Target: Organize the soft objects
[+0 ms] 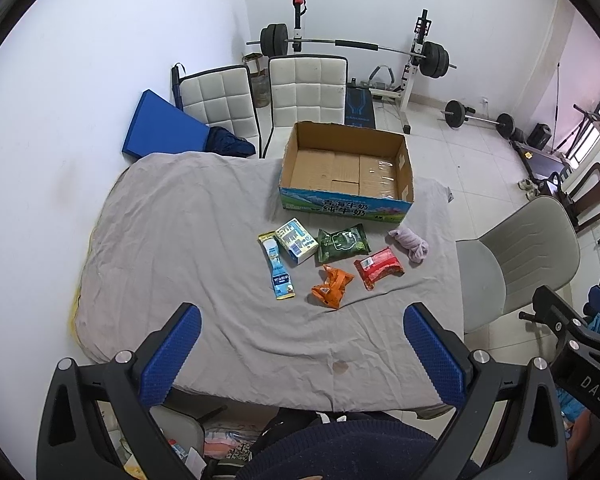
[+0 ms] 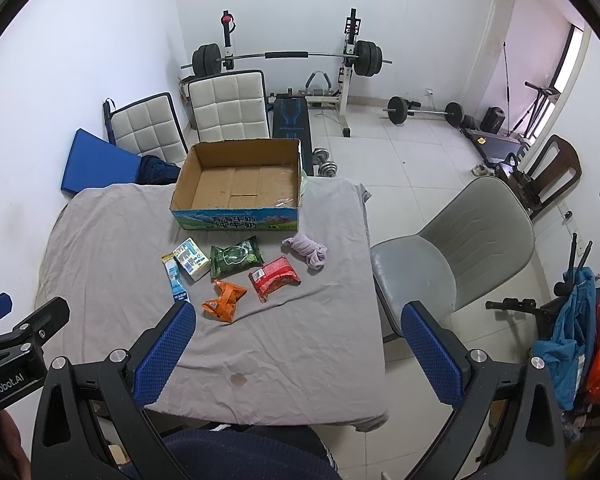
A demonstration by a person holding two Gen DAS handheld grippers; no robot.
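An open cardboard box (image 1: 346, 168) (image 2: 240, 184) stands at the far side of a table under a grey cloth (image 1: 180, 240) (image 2: 112, 240). In front of it lie a green pack (image 1: 343, 243) (image 2: 236, 257), a red pack (image 1: 378, 267) (image 2: 275, 277), an orange pack (image 1: 331, 286) (image 2: 224, 301), a white-green carton (image 1: 295, 242) (image 2: 191, 259), a light blue sachet (image 1: 278, 270) (image 2: 175, 276) and a rolled lilac cloth (image 1: 410, 243) (image 2: 308, 251). My left gripper (image 1: 302, 316) and right gripper (image 2: 298, 314) are open, empty, above the table's near edge.
Two white padded chairs (image 1: 304, 92) and a blue mat (image 1: 160, 128) stand behind the table. A grey chair (image 2: 452, 248) stands at its right. A barbell bench rack (image 2: 292, 60) and weights fill the back of the room.
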